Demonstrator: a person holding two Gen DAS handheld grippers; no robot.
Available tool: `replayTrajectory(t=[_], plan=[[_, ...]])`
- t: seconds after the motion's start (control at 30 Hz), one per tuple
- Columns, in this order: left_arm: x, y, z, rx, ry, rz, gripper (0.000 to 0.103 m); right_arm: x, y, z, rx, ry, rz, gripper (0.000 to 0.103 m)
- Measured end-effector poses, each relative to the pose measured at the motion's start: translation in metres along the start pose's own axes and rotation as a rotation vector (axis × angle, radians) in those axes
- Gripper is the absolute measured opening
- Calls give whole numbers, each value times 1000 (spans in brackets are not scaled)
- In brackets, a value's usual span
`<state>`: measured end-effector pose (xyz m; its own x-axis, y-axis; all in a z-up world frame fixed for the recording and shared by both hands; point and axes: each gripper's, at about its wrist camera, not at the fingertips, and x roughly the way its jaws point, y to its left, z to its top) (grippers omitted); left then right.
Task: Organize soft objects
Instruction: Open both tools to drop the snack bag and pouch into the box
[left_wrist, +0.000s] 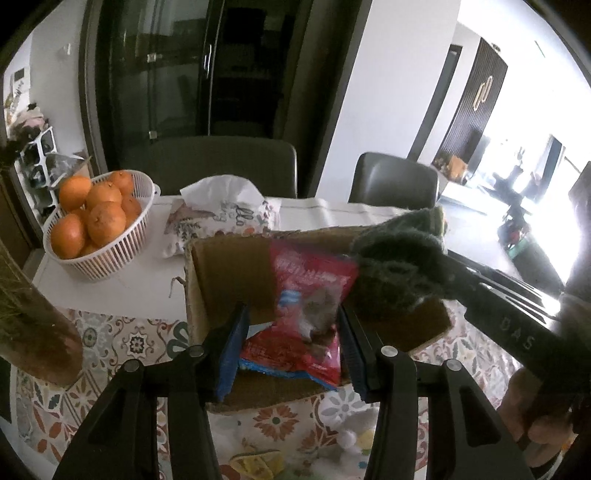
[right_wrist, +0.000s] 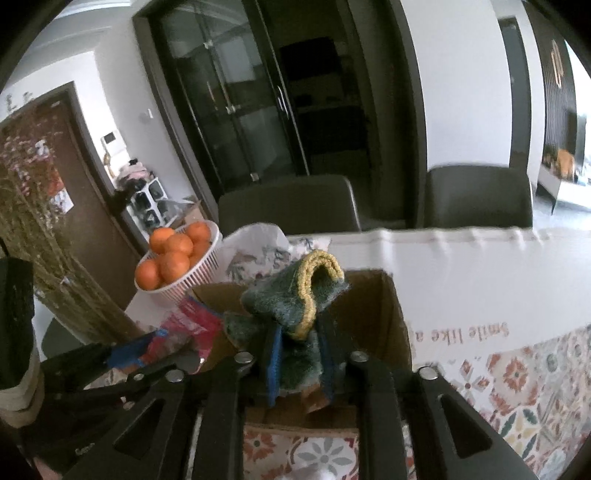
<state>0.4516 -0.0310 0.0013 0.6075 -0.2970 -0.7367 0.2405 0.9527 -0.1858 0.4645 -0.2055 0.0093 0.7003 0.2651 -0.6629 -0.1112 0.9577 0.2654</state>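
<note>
An open cardboard box (left_wrist: 225, 273) stands on the patterned tablecloth; it also shows in the right wrist view (right_wrist: 373, 314). A red snack packet (left_wrist: 306, 295) lies tilted inside it, between the open fingers of my left gripper (left_wrist: 293, 347), which hangs over the box's near edge. My right gripper (right_wrist: 299, 363) is shut on a dark green scouring sponge (right_wrist: 291, 299) with a yellow edge and holds it over the box. In the left wrist view the sponge (left_wrist: 399, 258) hangs above the box's right side. The red packet (right_wrist: 192, 321) shows at left.
A white basket of oranges (left_wrist: 96, 221) stands at the back left of the table. A floral tissue pouch (left_wrist: 218, 218) lies behind the box. A vase of dried stems (right_wrist: 55, 258) stands at left. Two dark chairs (left_wrist: 391, 181) stand behind the table.
</note>
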Motion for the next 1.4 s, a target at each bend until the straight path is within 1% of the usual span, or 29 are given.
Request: replayTrajectory(t=[0.03,0.07,0.1,0.2,0.23,0.27,0.3,0.37,0.4,0.63,0.93,1.2,1.4], plan=[[2,1,0,2,2,9,59,4,-3,0,15,23,-7,39],[4,1,-1,3,1,18,67,9,-6,-2,27,43,-27,47],[5,1,-1,5,0,32,69,10,-8,-2,30,47,-38,48],[3,1,-4,20,-5,65,69,12,-12,-6,34,63,-70,48],[2,0,-6,24,-6,70,69,12,-13,-6,37,68,-74,50],[1,0,-6,23,-5,71,69,12,-12,-7,36,73,-72,55],[0,1,-7,19,-3,71,69,11,-12,-8,36,74,-69,57],[-3,2,-8,12,0,67,69,10,-10,-7,30,74,-57,68],[-4,2,-9,12,2,66,69,8,-9,-7,27,71,-51,70],[-19,4,-11,12,-20,90,70,-4,1,-3,3,51,-51,70],[-47,0,-26,21,-37,116,70,-26,10,-14,-11,49,-51,70],[-63,-8,-48,24,-14,126,70,-46,13,-34,-14,66,-43,70],[-71,-14,-67,29,14,130,70,-54,12,-53,-8,96,-30,70]])
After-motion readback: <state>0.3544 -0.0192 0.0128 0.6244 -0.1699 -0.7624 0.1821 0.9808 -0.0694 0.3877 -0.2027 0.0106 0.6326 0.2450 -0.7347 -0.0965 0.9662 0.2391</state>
